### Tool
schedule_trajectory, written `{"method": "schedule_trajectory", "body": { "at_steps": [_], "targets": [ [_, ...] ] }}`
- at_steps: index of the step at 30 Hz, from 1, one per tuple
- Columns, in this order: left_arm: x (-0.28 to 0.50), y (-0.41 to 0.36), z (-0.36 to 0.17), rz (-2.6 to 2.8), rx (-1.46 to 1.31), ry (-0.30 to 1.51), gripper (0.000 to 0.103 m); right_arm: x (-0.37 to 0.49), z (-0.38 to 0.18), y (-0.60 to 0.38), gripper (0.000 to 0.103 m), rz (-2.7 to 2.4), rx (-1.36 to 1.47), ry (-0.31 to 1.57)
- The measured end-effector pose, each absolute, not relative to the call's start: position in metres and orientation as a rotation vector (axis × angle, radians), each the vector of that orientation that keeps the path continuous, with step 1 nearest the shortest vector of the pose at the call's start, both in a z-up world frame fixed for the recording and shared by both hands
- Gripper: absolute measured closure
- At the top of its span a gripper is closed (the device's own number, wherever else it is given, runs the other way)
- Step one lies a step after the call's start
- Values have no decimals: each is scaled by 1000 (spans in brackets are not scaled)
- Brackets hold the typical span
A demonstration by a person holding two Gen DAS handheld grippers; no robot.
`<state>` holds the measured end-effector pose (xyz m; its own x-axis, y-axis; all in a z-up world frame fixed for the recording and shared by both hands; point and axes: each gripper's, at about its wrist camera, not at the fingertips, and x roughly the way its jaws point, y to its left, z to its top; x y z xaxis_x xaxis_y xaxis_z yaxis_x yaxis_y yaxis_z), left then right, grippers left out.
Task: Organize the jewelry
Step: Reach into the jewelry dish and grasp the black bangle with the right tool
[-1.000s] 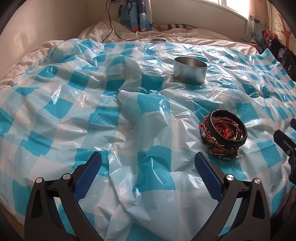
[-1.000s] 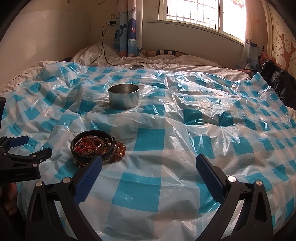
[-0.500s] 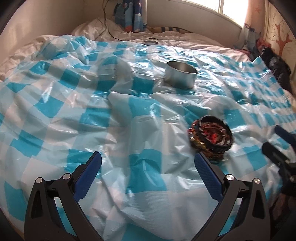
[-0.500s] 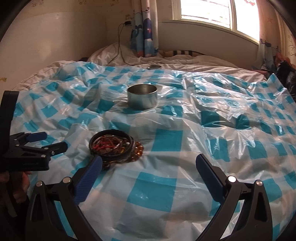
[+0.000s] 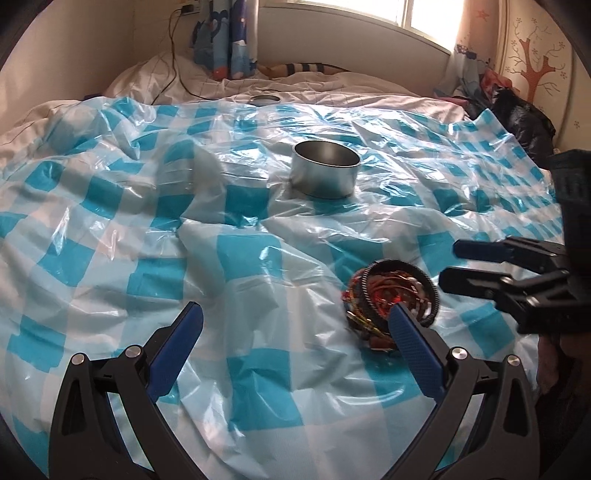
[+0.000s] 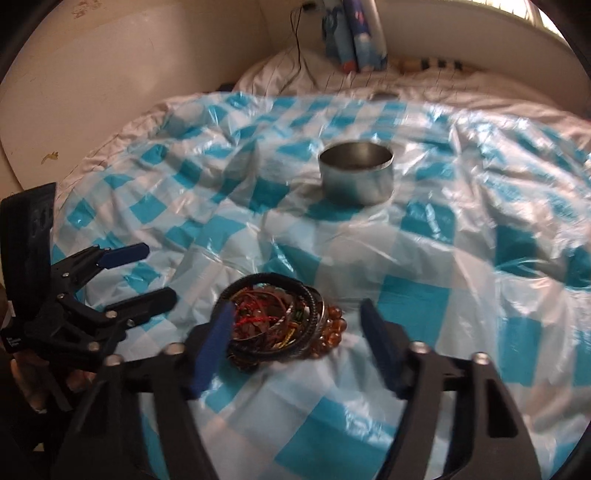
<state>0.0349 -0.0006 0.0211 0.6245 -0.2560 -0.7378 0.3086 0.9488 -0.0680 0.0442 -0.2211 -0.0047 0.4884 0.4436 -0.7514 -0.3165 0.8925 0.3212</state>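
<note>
Bracelet pile [image 6: 284, 325] (tangled bands, amber beads) sits on the checked plastic sheet [image 6: 424, 406], well short of the metal tin [image 6: 356, 177]. Right gripper [image 6: 295, 328] spread wide, straddling the pile w/o touching; left gripper [image 5: 291, 332] also spread, empty, just beside. Step: approach for pickup. Next probably needs lowering & closing on one band.

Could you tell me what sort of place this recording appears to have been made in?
Most likely a bedroom, perhaps a child's: the work surface is a bed with rumpled white bedding under a blue-and-white checked plastic sheet, a cartoon-print curtain hangs by the window, and a tree decal decorates the wall.
</note>
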Motion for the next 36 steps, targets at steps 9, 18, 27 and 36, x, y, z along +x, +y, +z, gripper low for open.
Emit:
{"method": "schedule_trajectory", "body": {
  "at_steps": [9,18,27,36],
  "targets": [
    [45,5,22,-303,54,813,6,69,-30,-216,80,531,131,1050],
    [54,12,17,-280,18,847,6,64,-21,-219,95,535,117,1011],
    [48,-4,13,-406,35,856,6,67,0,-259,95,470,279,920],
    [61,-37,2,-643,-31,945,22,75,-5,-296,98,340,362,916]
  ]
}}
